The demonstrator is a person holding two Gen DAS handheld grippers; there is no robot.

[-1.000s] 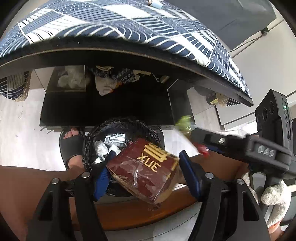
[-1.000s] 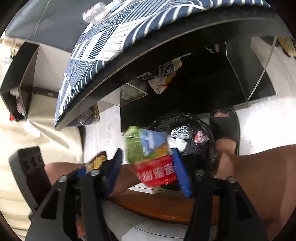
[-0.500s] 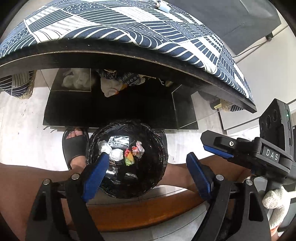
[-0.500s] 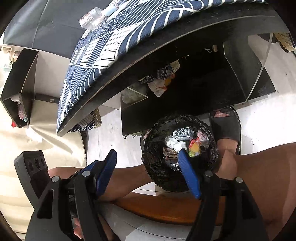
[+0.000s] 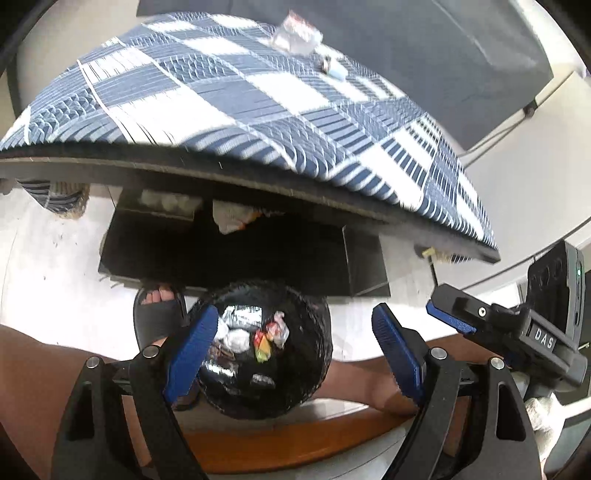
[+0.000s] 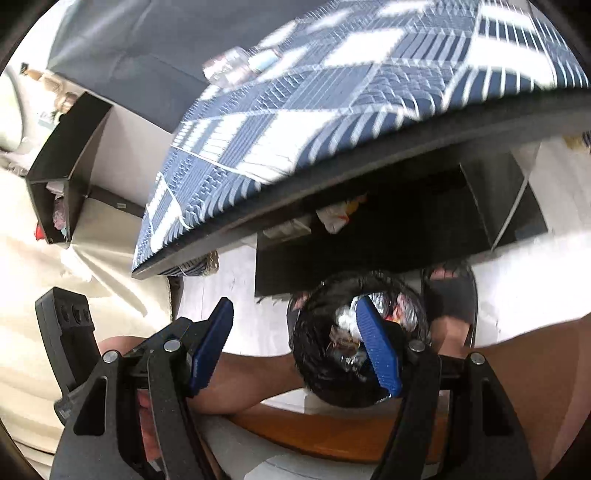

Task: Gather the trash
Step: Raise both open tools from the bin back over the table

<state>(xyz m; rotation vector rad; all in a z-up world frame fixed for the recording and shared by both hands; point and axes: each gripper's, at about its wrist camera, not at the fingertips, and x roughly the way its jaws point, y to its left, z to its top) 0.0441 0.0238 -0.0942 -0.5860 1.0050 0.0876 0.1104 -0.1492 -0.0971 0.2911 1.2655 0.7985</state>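
Floor: pale, glossy tile w/ small dark specks.
Table: low, dark edge, top covered by blue/white patterned cloth.
Under-table shelf: black, in shadow; crumpled items stored at rear.
Sofa: dark grey, behind table.
Wall: plain white, cable running along it.
Light: bright daylight, strong floor glare.

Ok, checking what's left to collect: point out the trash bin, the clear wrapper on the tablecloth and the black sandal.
trash bin [image 5: 314, 325], left wrist view, right rim of liner.
clear wrapper [image 5: 295, 35], left wrist view, its middle.
black sandal [image 5: 155, 321], left wrist view, strap.
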